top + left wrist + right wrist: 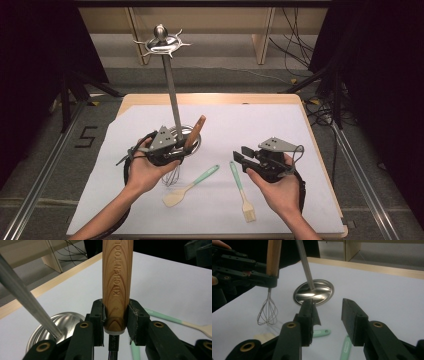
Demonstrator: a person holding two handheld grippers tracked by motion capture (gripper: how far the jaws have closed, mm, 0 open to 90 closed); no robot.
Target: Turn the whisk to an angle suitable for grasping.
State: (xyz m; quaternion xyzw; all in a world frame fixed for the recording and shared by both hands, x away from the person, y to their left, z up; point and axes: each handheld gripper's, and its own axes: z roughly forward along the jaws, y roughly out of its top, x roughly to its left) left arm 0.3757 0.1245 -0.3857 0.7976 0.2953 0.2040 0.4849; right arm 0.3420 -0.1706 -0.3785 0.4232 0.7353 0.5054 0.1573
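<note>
Across the table [310,150] lies a white sheet, and near its middle we see the utensil stand [172,100]: a round steel base [314,293] with a thin pole rising to a ring of hooks at the top. Just in front of that base, at the left of the high view, our left gripper [172,152] pinches the whisk [192,137] by its wooden handle [116,285], both pads pressed flat against the lower end of the wood, just above the pale collar. We hold the whisk nearly upright, handle tilted slightly to the right in the high view, and its wire loops [268,311] hang below the jaws, above the sheet and beside the base. To the right, well apart from the stand, our right gripper [328,320] has its jaws spread, with nothing between the pads; it points toward the stand and the whisk. Between our two hands lie the two smaller tools on the sheet: a spatula [190,186] with a mint-green handle and a pale blade, and just to its right a pastry brush [242,192] with a matching green handle and light bristles, not touching each other.
</note>
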